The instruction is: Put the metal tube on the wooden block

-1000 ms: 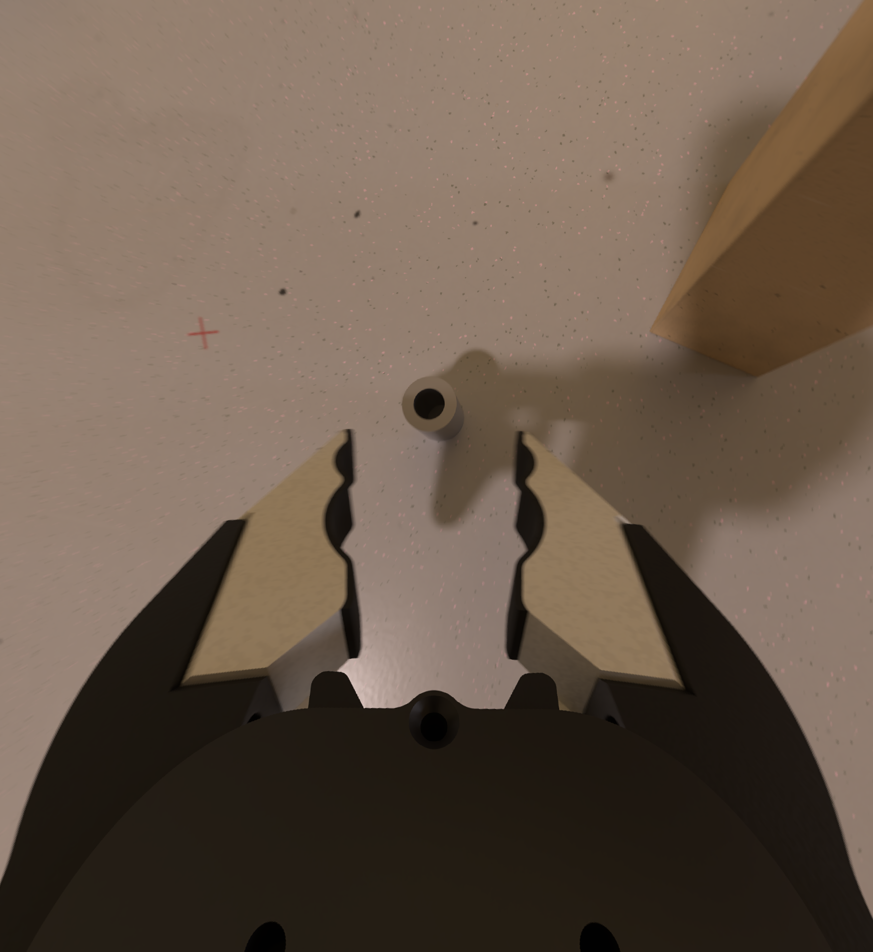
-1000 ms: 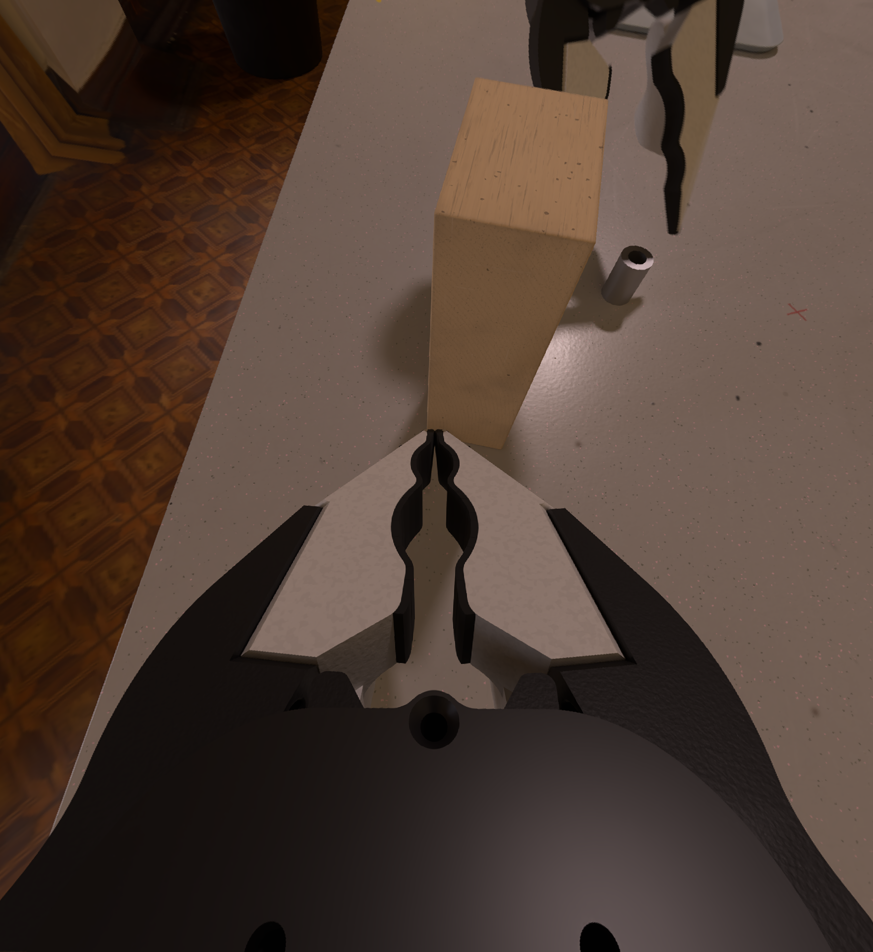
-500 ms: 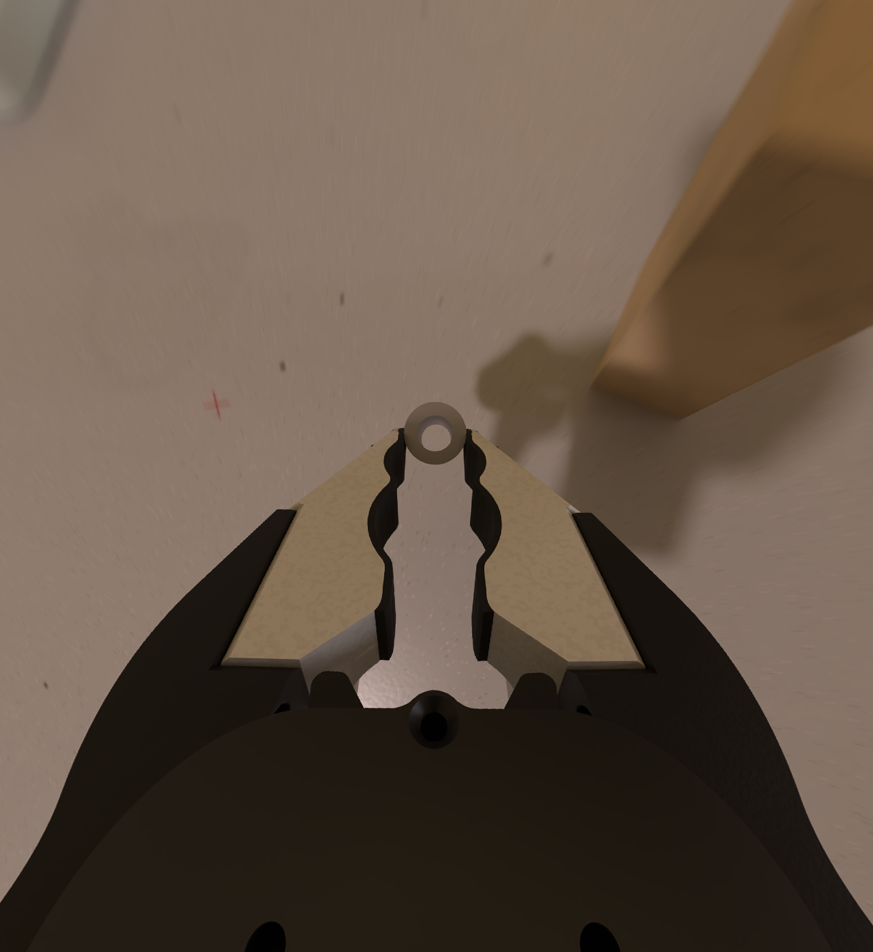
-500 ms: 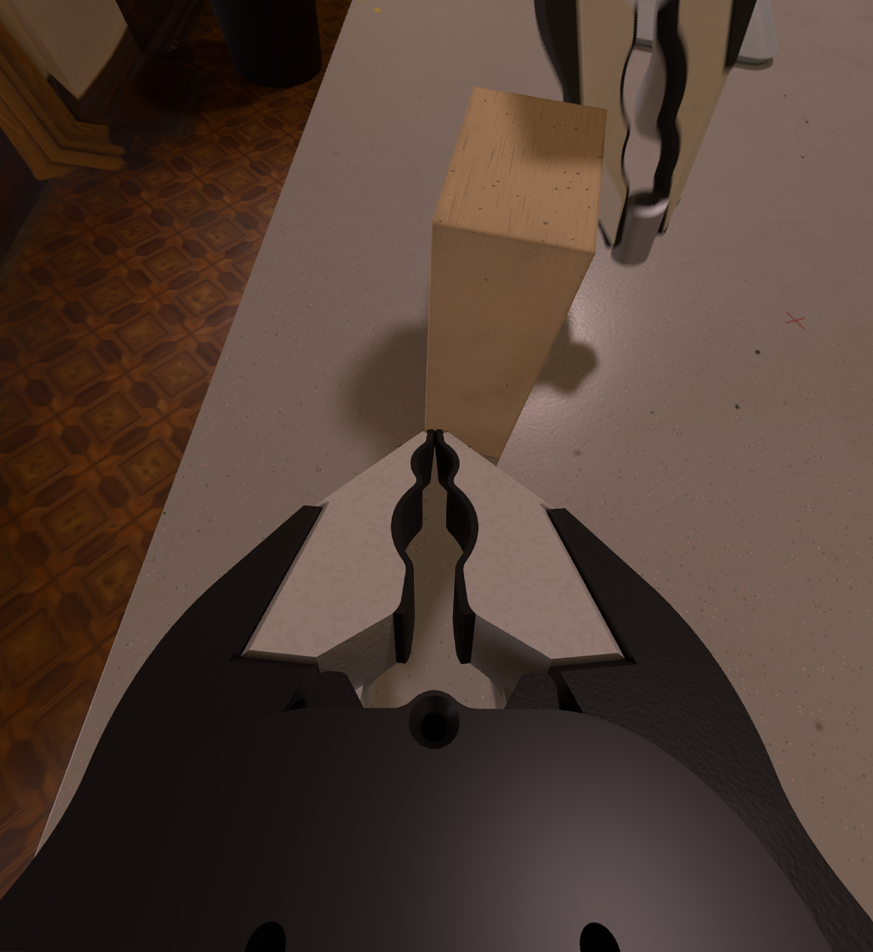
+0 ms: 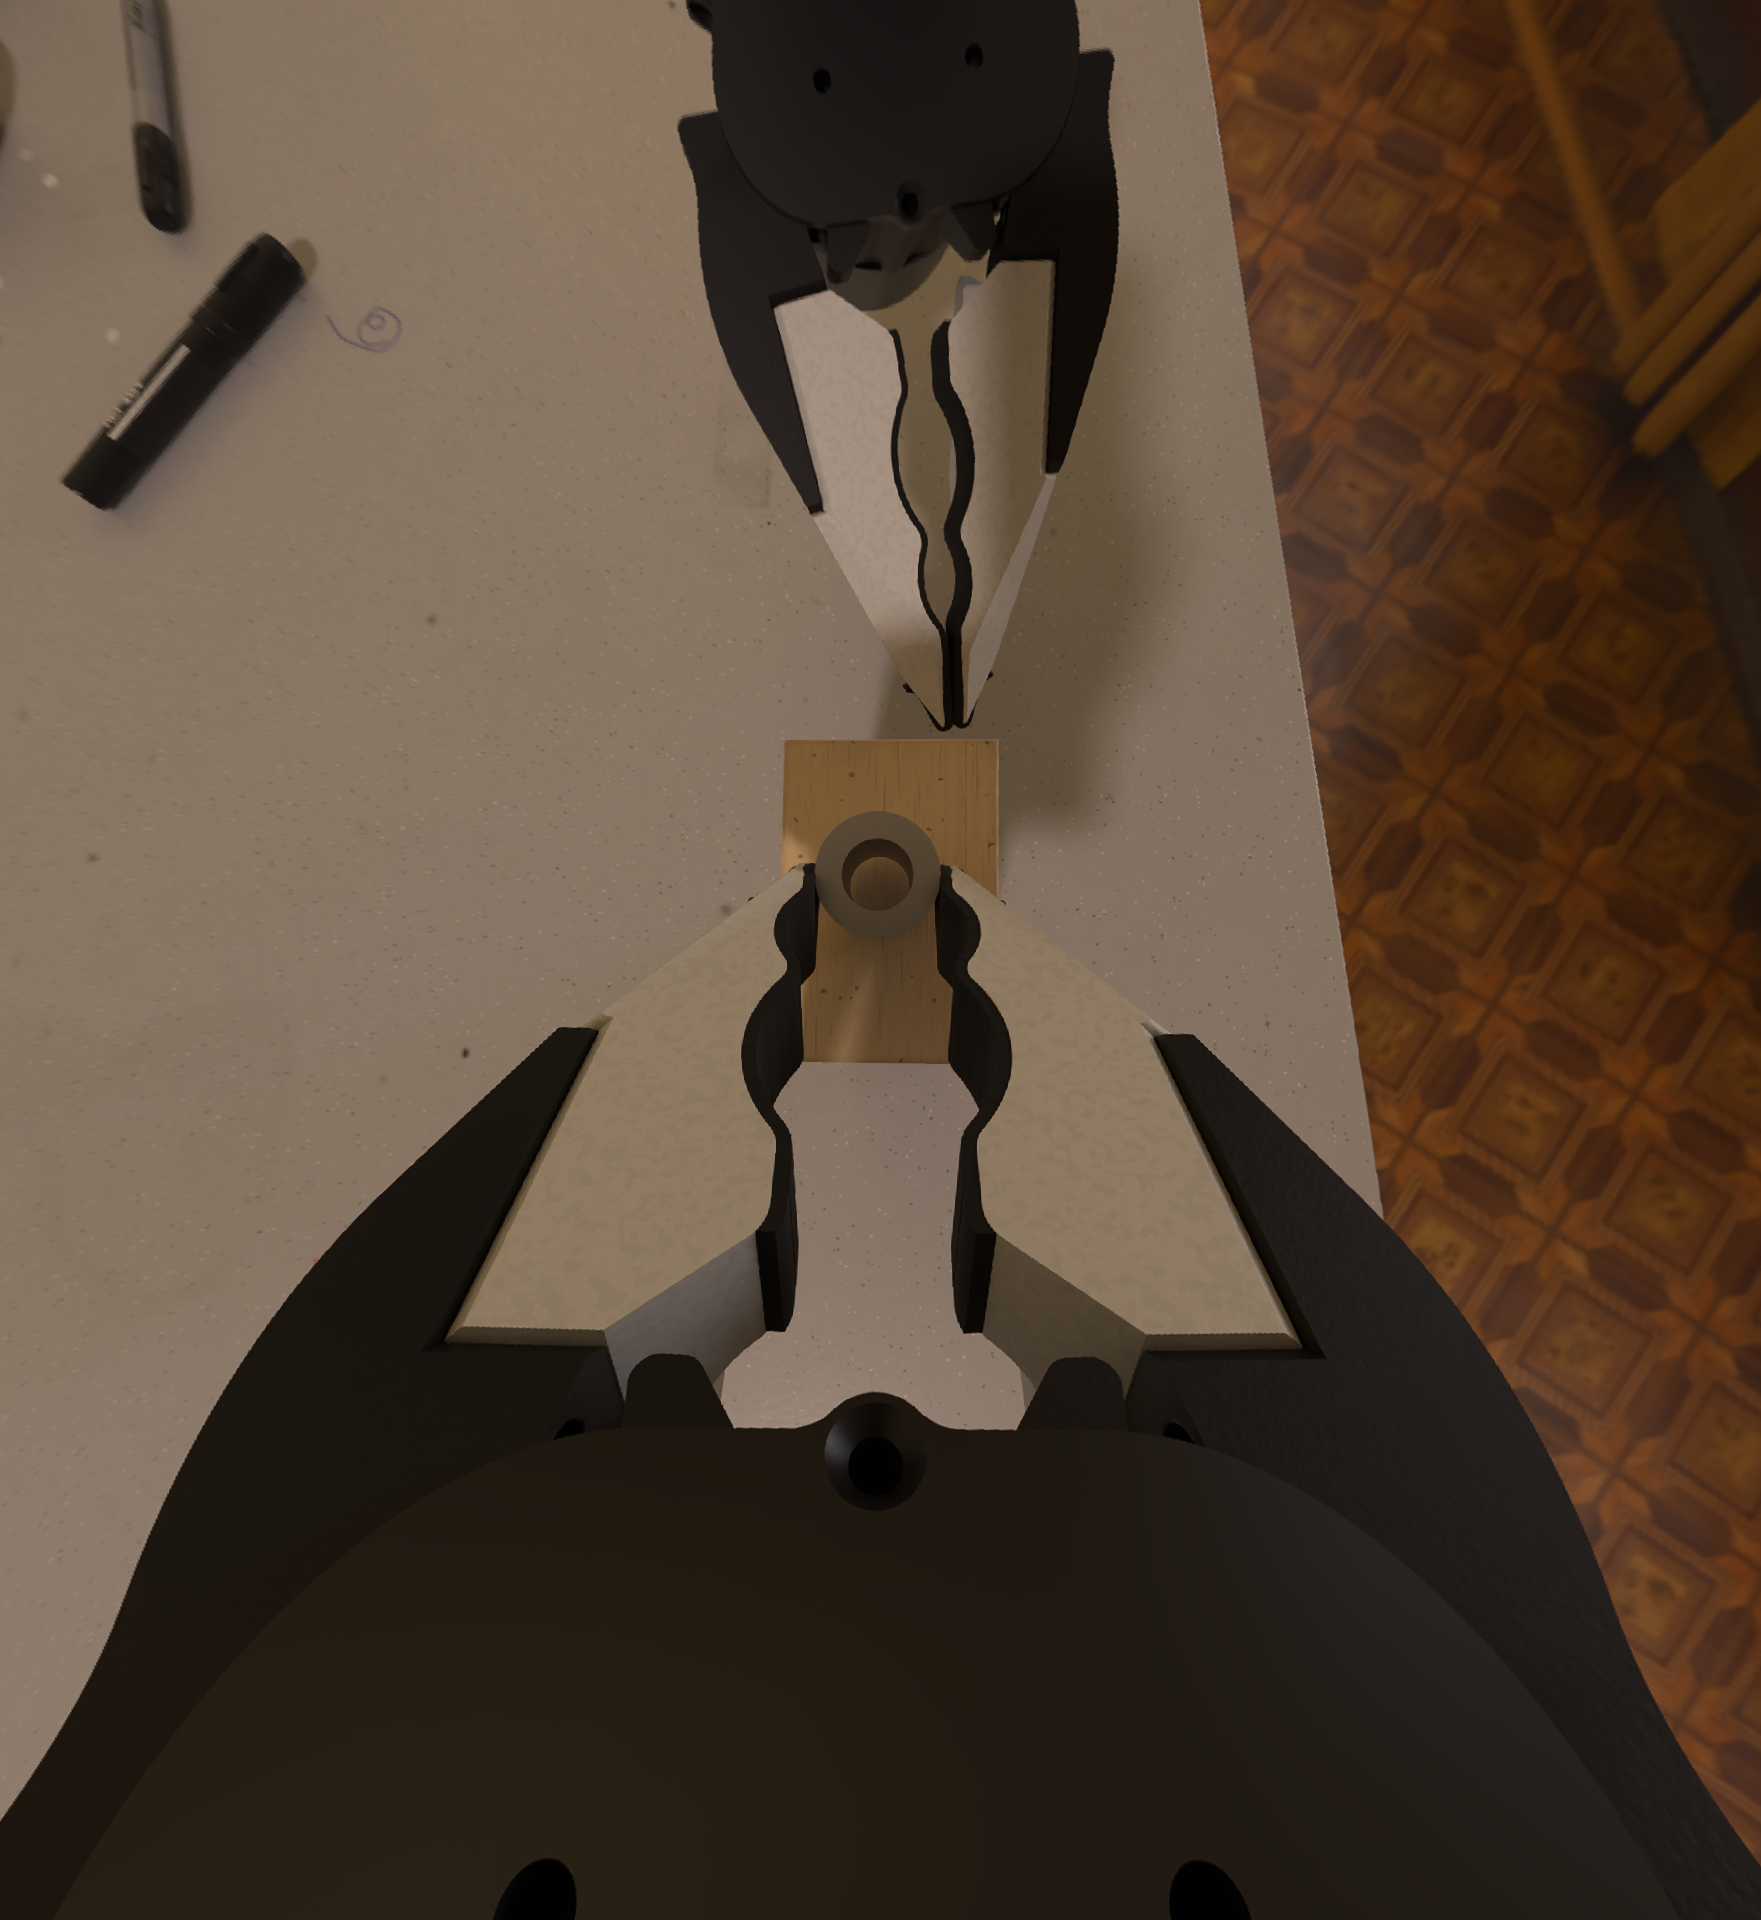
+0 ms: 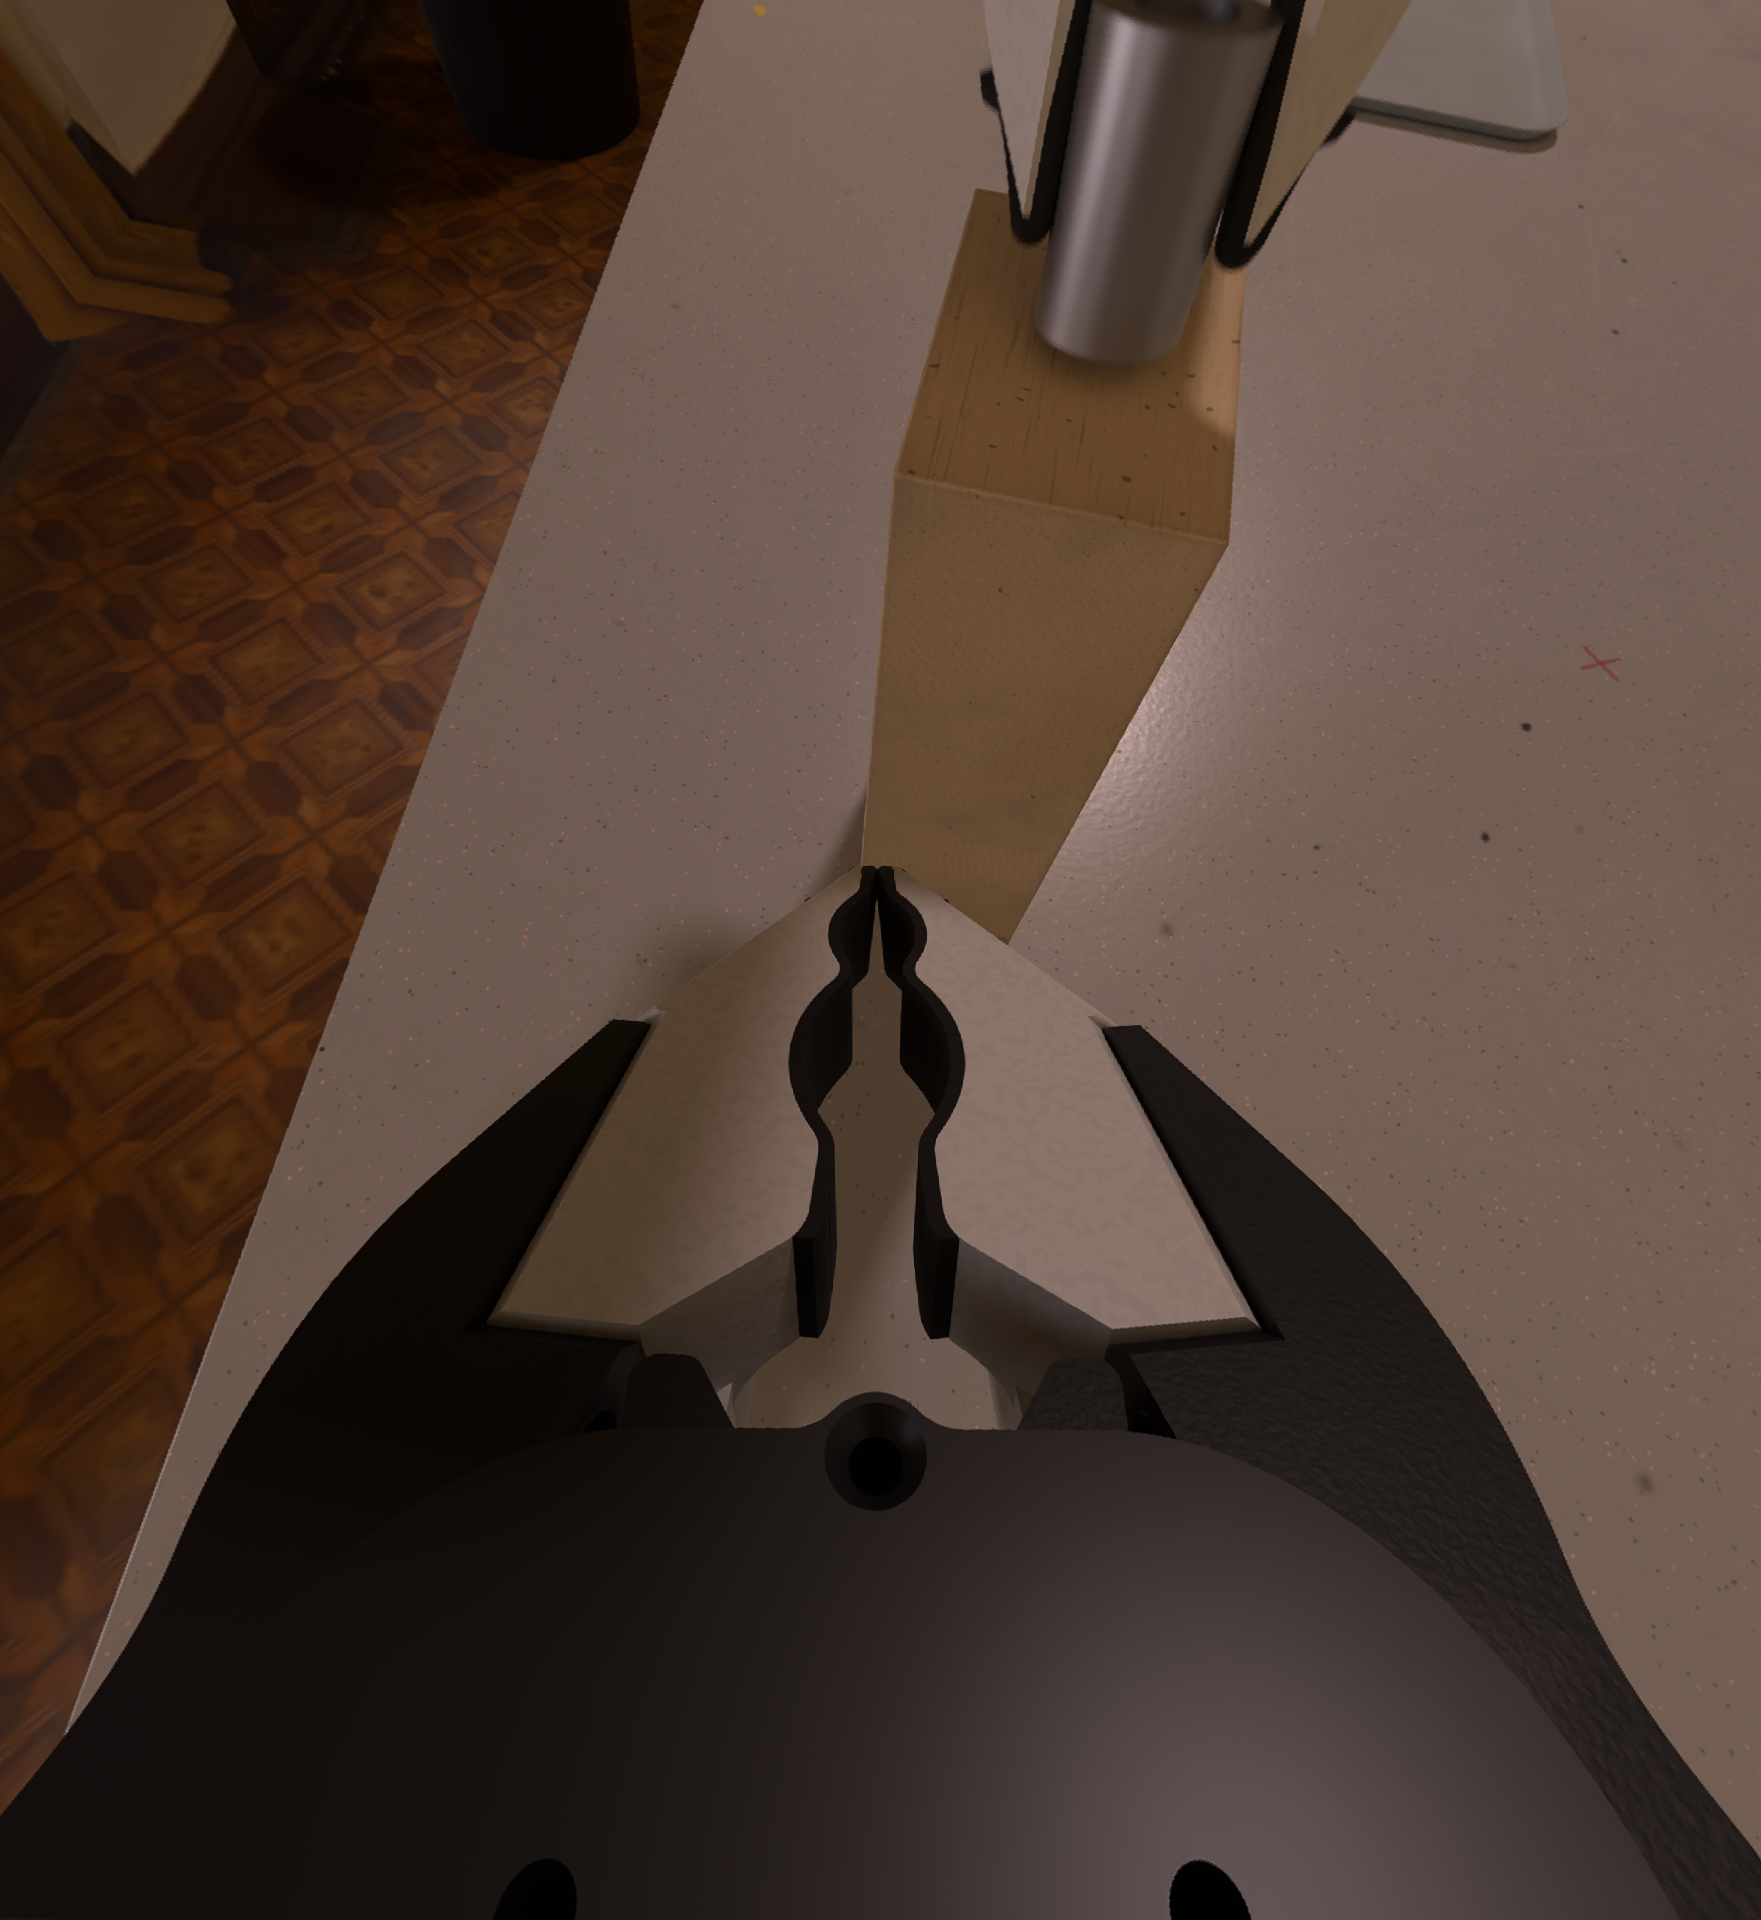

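Note:
My left gripper (image 5: 877, 883) is shut on the grey metal tube (image 5: 877, 875) and holds it upright over the top of the tall wooden block (image 5: 891, 790). In the right wrist view the tube (image 6: 1130, 197) hangs between the left gripper's fingers (image 6: 1286, 156) with its lower end just above or touching the block's top (image 6: 1052, 436); I cannot tell which. My right gripper (image 6: 877, 875) is shut and empty, its tips at the foot of the block's near face. It also shows in the left wrist view (image 5: 949, 717), just beyond the block.
The block stands near the table's edge (image 5: 1302, 727), with patterned wooden floor (image 5: 1582, 935) beyond. Two black markers (image 5: 185, 369) lie on the table at the far left. A flat pale object (image 6: 1458, 94) lies behind the block. A small red cross (image 6: 1600, 662) marks the table.
My left gripper closed on the tube where it stood on the table, lifted it and carried it over the top of the block. My right gripper has stayed still.

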